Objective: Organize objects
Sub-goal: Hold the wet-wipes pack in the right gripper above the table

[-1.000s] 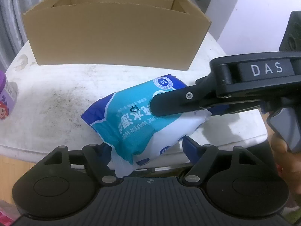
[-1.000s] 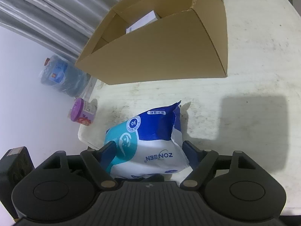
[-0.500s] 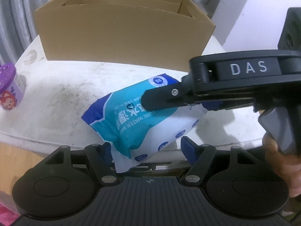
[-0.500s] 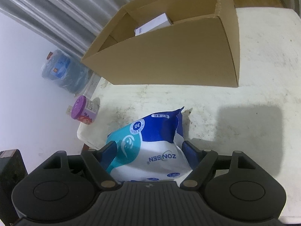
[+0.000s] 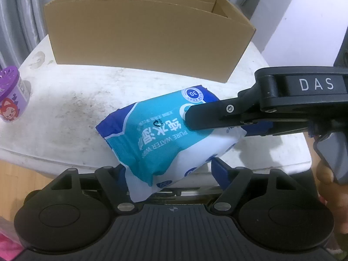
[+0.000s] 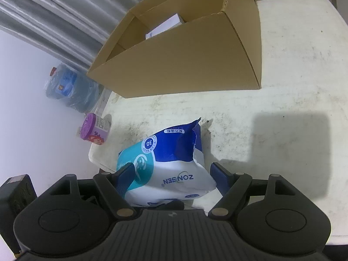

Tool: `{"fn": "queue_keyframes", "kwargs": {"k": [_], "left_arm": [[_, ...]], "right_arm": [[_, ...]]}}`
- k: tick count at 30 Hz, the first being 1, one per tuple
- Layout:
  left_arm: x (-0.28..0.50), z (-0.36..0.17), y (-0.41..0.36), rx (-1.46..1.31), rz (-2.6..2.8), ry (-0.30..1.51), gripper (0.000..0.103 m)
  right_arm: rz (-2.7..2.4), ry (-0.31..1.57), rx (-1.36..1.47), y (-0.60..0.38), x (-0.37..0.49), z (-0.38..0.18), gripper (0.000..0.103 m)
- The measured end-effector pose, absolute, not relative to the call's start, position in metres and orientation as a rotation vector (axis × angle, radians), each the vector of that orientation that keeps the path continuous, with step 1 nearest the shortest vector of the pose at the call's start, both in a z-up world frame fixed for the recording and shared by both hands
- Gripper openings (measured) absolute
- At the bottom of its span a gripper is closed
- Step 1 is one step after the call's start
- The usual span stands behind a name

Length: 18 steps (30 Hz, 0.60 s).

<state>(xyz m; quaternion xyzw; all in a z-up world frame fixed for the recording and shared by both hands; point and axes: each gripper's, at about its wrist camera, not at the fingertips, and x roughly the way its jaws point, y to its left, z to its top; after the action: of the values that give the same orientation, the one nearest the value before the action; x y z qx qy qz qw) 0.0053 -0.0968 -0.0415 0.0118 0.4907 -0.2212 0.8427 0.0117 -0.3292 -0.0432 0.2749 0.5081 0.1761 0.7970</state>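
Your right hand-held gripper is pinching the pack of wet wipes: in the right wrist view both blue pads sit against the pack's sides, and in the left wrist view one black finger lies across the pack's upper face. The pack is tilted, blue end toward the cardboard box, white end toward you. It sits at the near edge of the white, stained counter, and its white end reaches past that edge.

Your left hand-held gripper has that white lower end of the pack between its jaws. Those jaws have just been opening. The left blue pad is right at the pack, while the right blue pad stands clear of it, so this gripper is spread and not clamping.

The box stands open-topped toward the far edge of the counter, well apart from the pack. From the right wrist view you can see a white carton lying inside it.

A small jar with a purple lid stands upright at the left edge of the counter. Beyond that edge a large blue water bottle lies on the floor by the wall.
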Motion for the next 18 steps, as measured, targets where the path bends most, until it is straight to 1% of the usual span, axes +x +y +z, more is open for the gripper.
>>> {"fn": "queue_keyframes", "kwargs": {"k": [11, 18], "left_arm": [[-0.001, -0.037, -0.095, 0.002, -0.515, 1.06, 0.075], [0.003, -0.038, -0.092, 0.002, -0.498, 1.057, 0.08]], "right_arm": [[0.369, 1.087, 0.577, -0.332, 0.01, -0.04, 0.08], [0.352, 1.076, 0.598, -0.339, 0.015, -0.041, 0.08]]}}
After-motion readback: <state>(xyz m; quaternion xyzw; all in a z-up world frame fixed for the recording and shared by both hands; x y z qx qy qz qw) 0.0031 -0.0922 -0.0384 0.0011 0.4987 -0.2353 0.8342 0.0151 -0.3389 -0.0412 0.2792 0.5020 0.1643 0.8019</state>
